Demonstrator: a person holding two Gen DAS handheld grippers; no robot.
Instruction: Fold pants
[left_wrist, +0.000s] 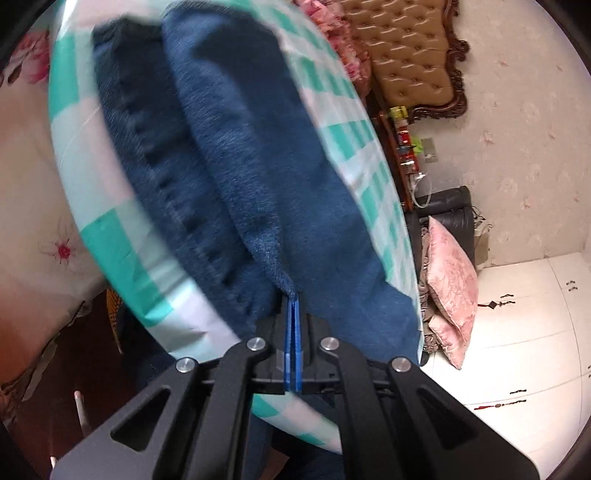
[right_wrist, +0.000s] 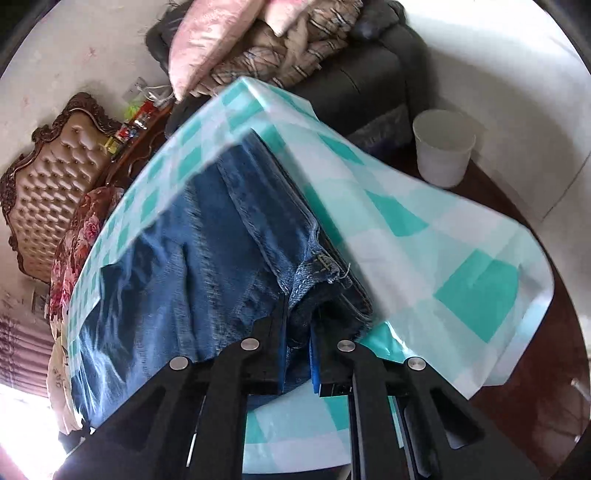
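Blue denim pants lie along a table covered with a teal-and-white checked cloth. My left gripper is shut, its blue pads pinching a hem corner of the pants at the near table edge. In the right wrist view the pants lie folded lengthwise, with the stitched waistband nearest. My right gripper is shut on a thick bunch of the waistband denim, held between its blue pads. The checked cloth hangs over the table edge to the right.
A tufted tan headboard and floral bedding are behind the table. A dark chair with pink cushions stands to the side. A white bucket stands on the floor by a dark sofa. A cluttered wooden shelf is near the wall.
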